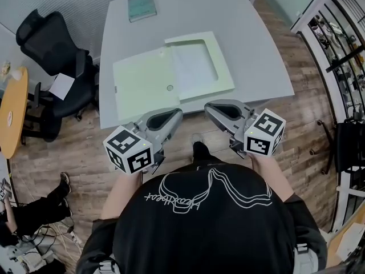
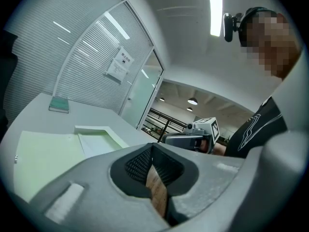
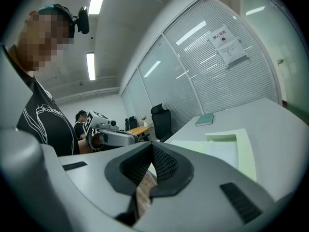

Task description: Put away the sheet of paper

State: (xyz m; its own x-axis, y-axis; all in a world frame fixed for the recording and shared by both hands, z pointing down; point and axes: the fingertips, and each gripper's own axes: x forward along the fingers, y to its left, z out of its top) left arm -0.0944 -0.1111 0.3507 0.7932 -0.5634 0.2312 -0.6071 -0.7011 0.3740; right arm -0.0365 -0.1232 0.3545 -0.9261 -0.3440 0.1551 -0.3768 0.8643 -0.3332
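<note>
While angled inward before table (image 1: 256, 50), left gripper (image 1: 180, 113), right gripper (image 1: 207, 106) closed.

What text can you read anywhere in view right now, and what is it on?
Wall notice: print too small to read.
T-shirt print: cursive word, upside down, not legible.
Marker cubes: square patterns only, no words.
Green book: no readable text.

surface: grey table (image 1: 251, 44) | on it: open pale-green folder (image 1: 140, 81); teal book (image 1: 141, 7) at far corner
</note>
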